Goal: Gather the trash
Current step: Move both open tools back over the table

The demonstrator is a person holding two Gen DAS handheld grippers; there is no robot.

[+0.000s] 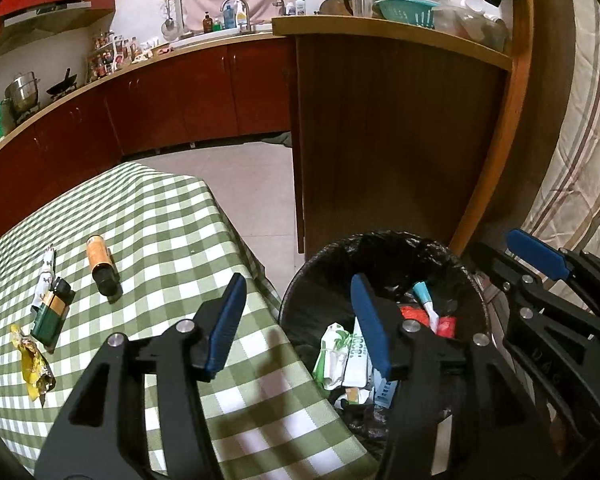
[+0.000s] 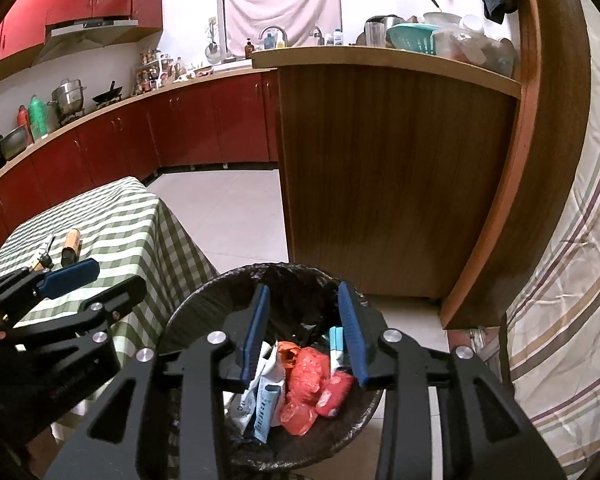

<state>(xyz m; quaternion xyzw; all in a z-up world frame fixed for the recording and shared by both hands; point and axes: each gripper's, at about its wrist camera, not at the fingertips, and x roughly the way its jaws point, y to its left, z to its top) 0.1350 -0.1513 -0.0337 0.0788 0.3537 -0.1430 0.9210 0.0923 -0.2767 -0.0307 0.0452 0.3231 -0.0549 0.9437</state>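
Note:
A black-lined trash bin [image 1: 296, 292] stands on the floor beside the green checked table [image 1: 160, 220], holding several wrappers and red bags [image 2: 306, 376]. My left gripper [image 1: 298, 300] is open and empty over the table's edge and the bin rim. My right gripper [image 2: 306, 312] is open and empty above the bin; it also shows in the left wrist view [image 1: 536, 252]. On the table lie an orange bottle [image 1: 100, 264], a green box [image 1: 50, 316], a yellow wrapper [image 1: 32, 364] and a white wrapper [image 1: 46, 272].
A wooden counter unit [image 1: 388, 140] stands just behind the bin. A striped curtain [image 2: 572, 280] hangs at the right. Red kitchen cabinets [image 1: 172, 100] line the far wall past a tiled floor [image 2: 228, 216].

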